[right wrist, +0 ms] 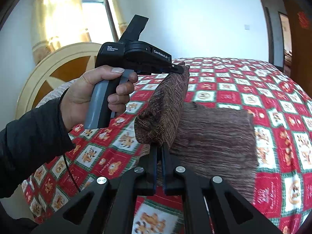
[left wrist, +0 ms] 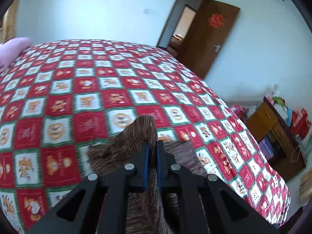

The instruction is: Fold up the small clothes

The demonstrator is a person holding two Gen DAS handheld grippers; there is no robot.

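Observation:
A brown knitted garment (right wrist: pixel 214 136) lies on the bed, one edge lifted into a fold. My left gripper (left wrist: pixel 153 146) is shut on a raised corner of the garment (left wrist: pixel 136 134), held above the bed. In the right wrist view my left gripper (right wrist: pixel 178 69) shows at the far end of the lifted fold. My right gripper (right wrist: pixel 159 150) is shut on the near end of that fold. The lifted strip hangs between both grippers over the flat part.
The bed has a red and white checked quilt (left wrist: pixel 87 89). A pink pillow (left wrist: pixel 13 50) lies at the far left. A wooden door (left wrist: pixel 210 39) stands open. A cluttered wooden desk (left wrist: pixel 276 128) is to the right. A round headboard (right wrist: pixel 58 68) stands at the bed's head.

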